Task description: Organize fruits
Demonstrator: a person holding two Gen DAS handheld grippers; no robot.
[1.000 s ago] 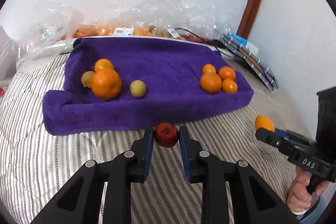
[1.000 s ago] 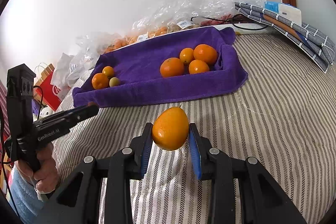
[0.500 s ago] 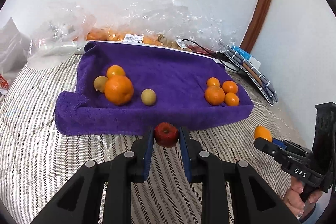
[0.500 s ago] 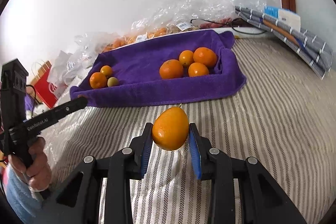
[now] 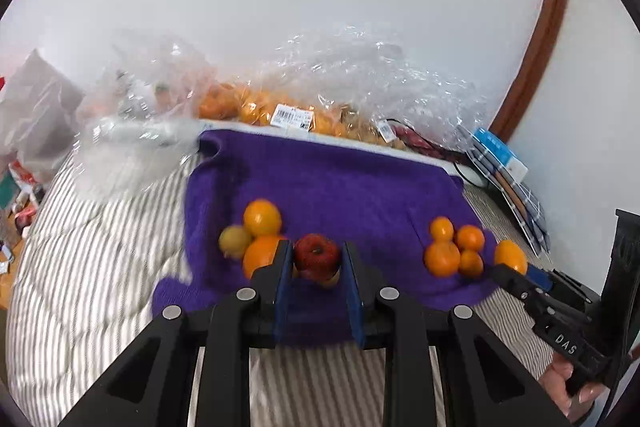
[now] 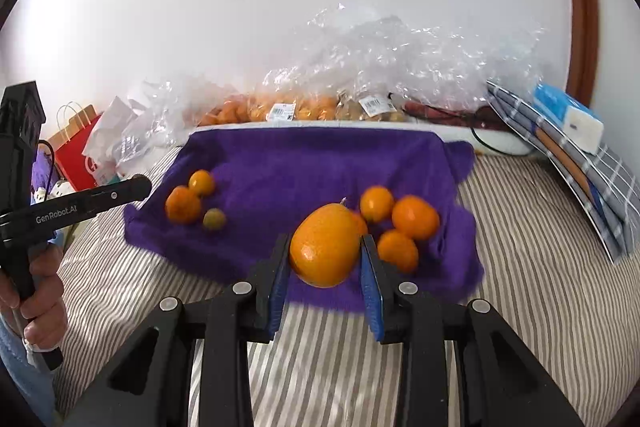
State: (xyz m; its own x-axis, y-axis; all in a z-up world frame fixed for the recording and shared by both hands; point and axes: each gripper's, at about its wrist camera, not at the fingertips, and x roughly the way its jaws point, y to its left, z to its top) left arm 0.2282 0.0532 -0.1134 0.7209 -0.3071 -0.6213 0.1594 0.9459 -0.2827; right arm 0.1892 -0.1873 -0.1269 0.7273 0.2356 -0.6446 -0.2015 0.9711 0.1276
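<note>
My left gripper [image 5: 317, 259] is shut on a small red apple [image 5: 317, 255], held over the near edge of the purple towel [image 5: 340, 187], beside the left fruit group of two oranges [image 5: 262, 217] and a yellow-green fruit [image 5: 235, 241]. My right gripper [image 6: 325, 251] is shut on a large orange [image 6: 325, 250], held just in front of the right group of oranges [image 6: 415, 218] on the towel [image 6: 304, 163]. The right gripper also shows at the right edge of the left wrist view [image 5: 516, 269].
The towel lies on a striped bedspread [image 6: 520, 267]. Clear plastic bags of fruit [image 6: 360, 75] line the wall behind it. Folded cloth and a blue box [image 6: 568, 123] sit at the right, a red paper bag [image 6: 76, 155] at the left.
Both grippers have moved forward with their fruit, from over the striped bedspread to over the towel's near edge, close to the fruit groups.
</note>
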